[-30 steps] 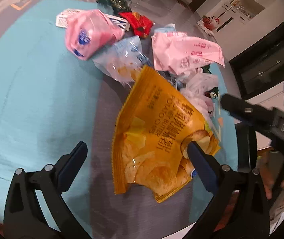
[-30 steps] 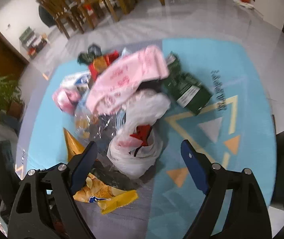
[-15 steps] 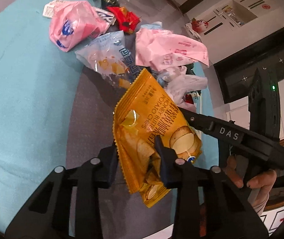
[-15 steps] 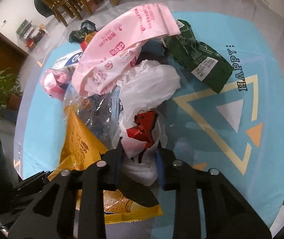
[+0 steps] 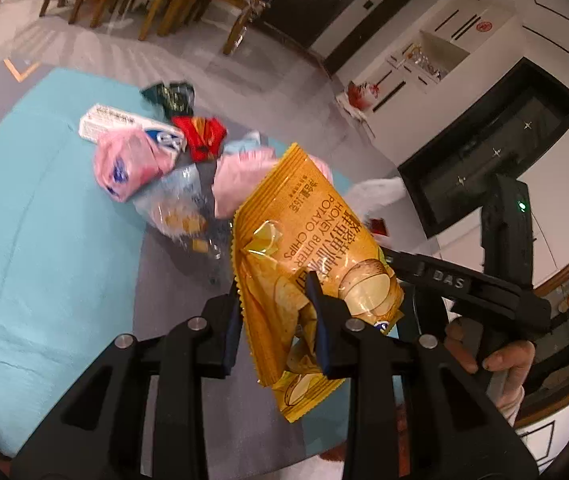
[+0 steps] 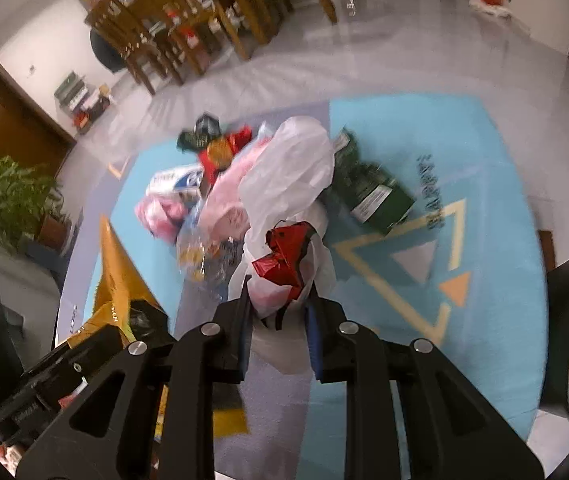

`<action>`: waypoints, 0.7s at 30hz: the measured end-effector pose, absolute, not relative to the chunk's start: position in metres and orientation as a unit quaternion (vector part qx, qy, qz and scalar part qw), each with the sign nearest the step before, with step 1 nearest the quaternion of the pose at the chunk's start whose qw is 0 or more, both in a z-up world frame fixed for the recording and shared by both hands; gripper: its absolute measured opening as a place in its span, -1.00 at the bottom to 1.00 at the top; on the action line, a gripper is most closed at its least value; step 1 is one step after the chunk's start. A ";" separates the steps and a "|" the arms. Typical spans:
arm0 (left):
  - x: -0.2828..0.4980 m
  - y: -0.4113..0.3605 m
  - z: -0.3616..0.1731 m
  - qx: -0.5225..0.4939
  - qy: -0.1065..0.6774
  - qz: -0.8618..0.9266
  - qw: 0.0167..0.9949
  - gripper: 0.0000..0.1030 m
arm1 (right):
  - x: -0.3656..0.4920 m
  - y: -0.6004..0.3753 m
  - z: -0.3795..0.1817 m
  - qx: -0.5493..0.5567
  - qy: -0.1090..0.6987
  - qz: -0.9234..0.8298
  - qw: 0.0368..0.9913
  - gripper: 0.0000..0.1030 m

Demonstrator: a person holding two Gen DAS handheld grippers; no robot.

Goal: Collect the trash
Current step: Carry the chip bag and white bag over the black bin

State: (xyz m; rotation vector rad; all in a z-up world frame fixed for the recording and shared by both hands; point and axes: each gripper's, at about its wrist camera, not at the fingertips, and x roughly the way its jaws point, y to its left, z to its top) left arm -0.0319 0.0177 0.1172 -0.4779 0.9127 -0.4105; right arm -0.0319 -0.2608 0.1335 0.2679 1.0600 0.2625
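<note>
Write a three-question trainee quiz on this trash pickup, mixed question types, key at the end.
1. True or false: the left hand-held gripper is shut on the yellow foil potato chip bag.
2. The right hand-held gripper grips which item? A. dark green foil packet B. white plastic bag with red wrapper inside C. white and blue carton
3. Fill in: the pile of trash lies on a ____ rug.

Key: 1 true; 2 B; 3 blue.
</note>
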 end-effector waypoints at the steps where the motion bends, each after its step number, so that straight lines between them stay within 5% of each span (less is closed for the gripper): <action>1: -0.034 0.019 0.121 -0.221 0.429 -0.189 0.855 -0.41 | -0.032 -0.263 0.137 0.128 0.498 0.122 0.849 -0.53; 21: -0.001 -0.108 0.182 -0.147 0.395 -0.210 0.882 -0.40 | -0.055 -0.349 0.200 0.154 0.398 0.027 0.904 -0.53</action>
